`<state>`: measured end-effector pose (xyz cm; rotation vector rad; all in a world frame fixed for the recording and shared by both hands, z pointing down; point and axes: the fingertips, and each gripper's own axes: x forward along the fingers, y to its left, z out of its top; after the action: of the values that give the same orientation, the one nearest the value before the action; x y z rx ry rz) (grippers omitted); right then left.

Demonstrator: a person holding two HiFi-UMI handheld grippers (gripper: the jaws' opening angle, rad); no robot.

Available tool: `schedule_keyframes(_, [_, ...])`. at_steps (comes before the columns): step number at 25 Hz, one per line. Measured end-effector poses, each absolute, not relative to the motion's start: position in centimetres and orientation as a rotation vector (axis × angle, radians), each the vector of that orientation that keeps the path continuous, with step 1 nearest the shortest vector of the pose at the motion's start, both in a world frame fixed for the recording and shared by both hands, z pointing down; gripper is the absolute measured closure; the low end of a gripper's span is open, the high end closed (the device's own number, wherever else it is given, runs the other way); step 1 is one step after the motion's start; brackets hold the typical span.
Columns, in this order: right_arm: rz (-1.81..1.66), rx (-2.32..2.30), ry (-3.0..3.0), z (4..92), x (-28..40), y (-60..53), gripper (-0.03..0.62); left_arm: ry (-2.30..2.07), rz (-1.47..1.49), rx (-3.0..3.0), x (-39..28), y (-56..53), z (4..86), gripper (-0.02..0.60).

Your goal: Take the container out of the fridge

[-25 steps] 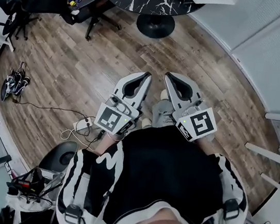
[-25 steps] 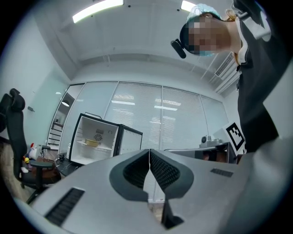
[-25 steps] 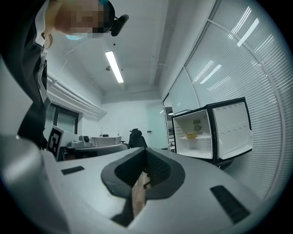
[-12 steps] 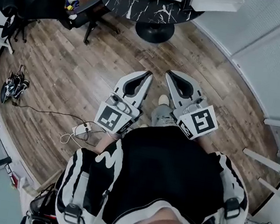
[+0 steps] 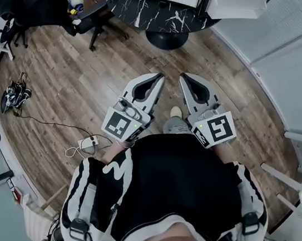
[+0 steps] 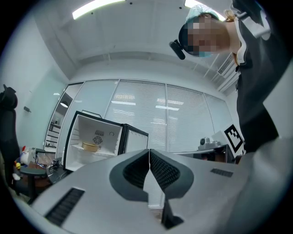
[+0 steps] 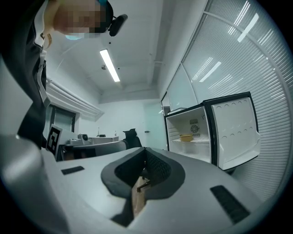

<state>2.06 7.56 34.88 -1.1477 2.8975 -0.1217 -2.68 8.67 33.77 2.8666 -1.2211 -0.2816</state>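
Item: small shallow tan round container (image 7: 186, 137). Location: upper shelf of open black fridge with white lining (image 7: 203, 121), well apart from you. Probably light, thin-walled and smooth, so pinch it gently across the rim. Your left gripper (image 6: 149, 157) and right gripper (image 7: 144, 161): both clenched, empty.

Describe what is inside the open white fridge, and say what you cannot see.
One shallow yellow container sits on the upper shelf of the white fridge, with a round vent on the back wall above it. The right gripper covers the lower interior with its grey body.
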Motion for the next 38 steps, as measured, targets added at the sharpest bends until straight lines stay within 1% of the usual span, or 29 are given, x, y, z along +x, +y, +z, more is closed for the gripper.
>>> schedule_keyframes(14, [-0.112,-1.091,2.916,34.2,4.3,0.5,0.583,-1.283,-0.296,2.865,-0.4,1.8,32.8,0.571])
schedule_keyframes(19, [-0.115,-1.058,2.934,34.5,5.3,-1.9,0.583,-1.298,-0.366,2.87,0.9,-0.5,32.2,0.571])
schedule_keyframes(21, [-0.126,-1.037,2.942,34.7,5.7,-2.6,0.583,-1.329,-0.337,2.852,1.0,-1.3,32.9,0.571])
schedule_keyframes(38, [-0.17,-0.97,2.956,35.6,6.0,-5.0,0.583,-1.377,-0.288,2.801,1.6,-3.5,33.9,0.571])
